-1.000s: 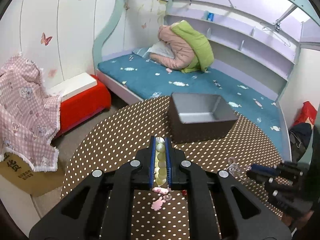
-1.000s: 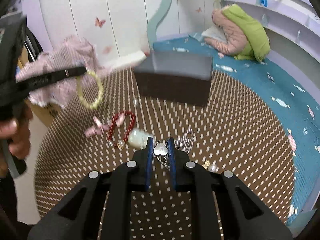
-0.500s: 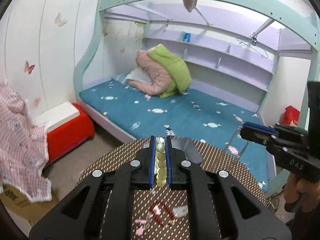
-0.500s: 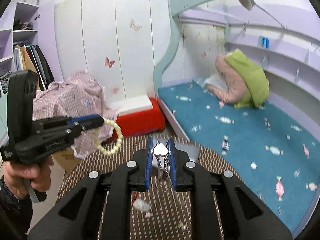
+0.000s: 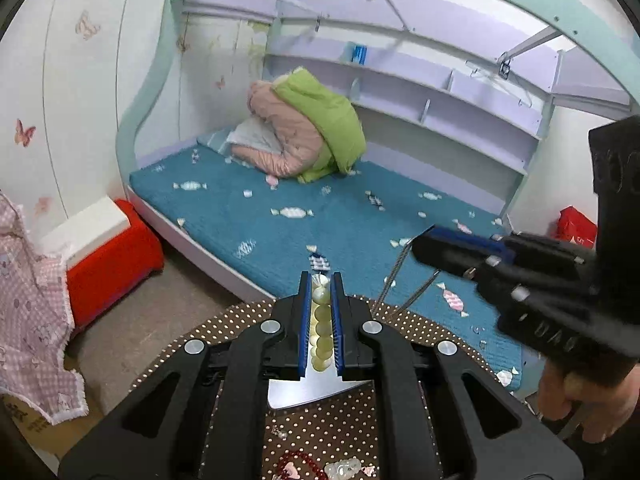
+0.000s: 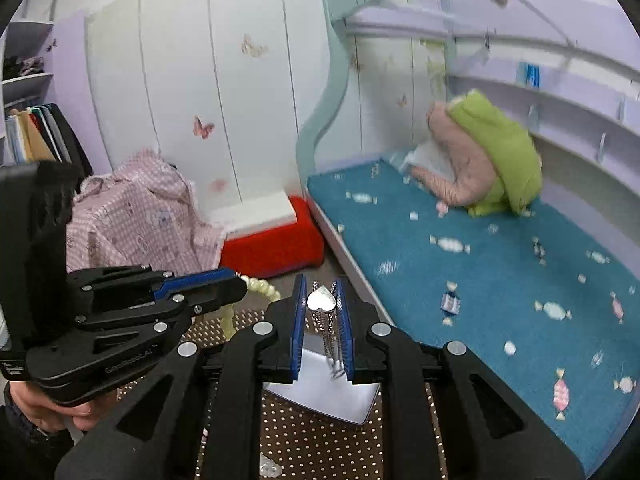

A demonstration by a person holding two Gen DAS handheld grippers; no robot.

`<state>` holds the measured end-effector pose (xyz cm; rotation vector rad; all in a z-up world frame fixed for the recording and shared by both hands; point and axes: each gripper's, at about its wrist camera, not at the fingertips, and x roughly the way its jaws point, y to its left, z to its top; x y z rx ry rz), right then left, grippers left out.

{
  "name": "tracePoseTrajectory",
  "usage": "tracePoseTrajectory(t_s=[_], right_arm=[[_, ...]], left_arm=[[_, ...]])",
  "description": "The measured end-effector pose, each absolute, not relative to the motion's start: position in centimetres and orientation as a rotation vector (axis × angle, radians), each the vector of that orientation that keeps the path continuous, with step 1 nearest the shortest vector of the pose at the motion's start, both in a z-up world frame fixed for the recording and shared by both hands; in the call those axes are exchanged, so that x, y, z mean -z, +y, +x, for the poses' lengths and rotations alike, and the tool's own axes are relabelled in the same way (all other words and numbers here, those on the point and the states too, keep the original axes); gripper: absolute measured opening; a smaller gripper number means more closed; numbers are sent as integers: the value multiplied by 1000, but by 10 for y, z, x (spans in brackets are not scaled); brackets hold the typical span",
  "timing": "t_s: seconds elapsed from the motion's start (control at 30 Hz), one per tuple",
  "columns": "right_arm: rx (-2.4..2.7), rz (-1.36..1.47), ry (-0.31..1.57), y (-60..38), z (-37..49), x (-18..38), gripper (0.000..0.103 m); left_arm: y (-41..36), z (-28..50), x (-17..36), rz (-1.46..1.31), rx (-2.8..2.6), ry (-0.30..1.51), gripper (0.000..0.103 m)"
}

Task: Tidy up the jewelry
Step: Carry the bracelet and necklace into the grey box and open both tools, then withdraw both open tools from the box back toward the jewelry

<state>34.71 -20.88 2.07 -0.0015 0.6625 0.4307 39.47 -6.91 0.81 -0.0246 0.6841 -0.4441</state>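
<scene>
A blue bed point(image 5: 340, 220) fills the room beyond the dotted surface point(image 5: 320, 428). The grey box point(image 6: 320, 392) sits right under both tongs, ready for jewelry. The left tongs point(image 5: 321, 320) pinch a bead bracelet point(image 5: 322, 332). The right tongs point(image 6: 322, 328) pinch a heart necklace point(image 6: 321, 301), its chain hanging over the box.

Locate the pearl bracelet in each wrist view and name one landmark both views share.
Left wrist: pearl bracelet at lower centre, clamped between this gripper's jaws.
Right wrist: the bracelet hangs left of centre from the left gripper.
Shared landmark: green and pink bedding on the bed.
</scene>
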Motion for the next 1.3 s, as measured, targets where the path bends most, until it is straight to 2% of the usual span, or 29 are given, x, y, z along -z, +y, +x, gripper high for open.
tracePoseTrajectory(t_s=[0.07, 0.1, 0.13, 0.17, 0.2, 0.23, 0.3, 0.33, 0.4, 0.47, 0.9, 1.3], right_arm=[[-427, 10, 714, -207, 357, -2, 14], [-419, 16, 731, -205, 359, 4, 14], [-399, 25, 750, -207, 363, 12, 14], [-382, 34, 761, -209, 364, 18, 20], [-368, 47, 767, -211, 364, 20, 24], [-366, 63, 770, -213, 363, 22, 28], [-340, 61, 763, -217, 359, 22, 52], [-324, 59, 754, -220, 358, 22, 59], [-316, 82, 732, -225, 351, 18, 87], [-293, 86, 704, -228, 346, 13, 95], [-205, 124, 580, -233, 289, -18, 95], [-148, 126, 498, -234, 213, -31, 95]], left_arm=[[-71, 407, 5, -28, 440, 724, 10], [-73, 414, 14, -25, 431, 752, 14], [-72, 419, 19, -25, 427, 768, 24], [-70, 425, 28, -39, 397, 792, 58], [-65, 428, 32, -50, 358, 791, 76], [-61, 428, 35, -59, 338, 786, 81], [-52, 426, 38, -82, 329, 781, 84], [-48, 425, 37, -81, 314, 774, 85], [-39, 416, 34, -66, 270, 752, 90], [-36, 406, 30, -52, 238, 728, 92], [-16, 324, -11, 9, 115, 558, 97], [-9, 253, -35, 22, 88, 477, 98]])
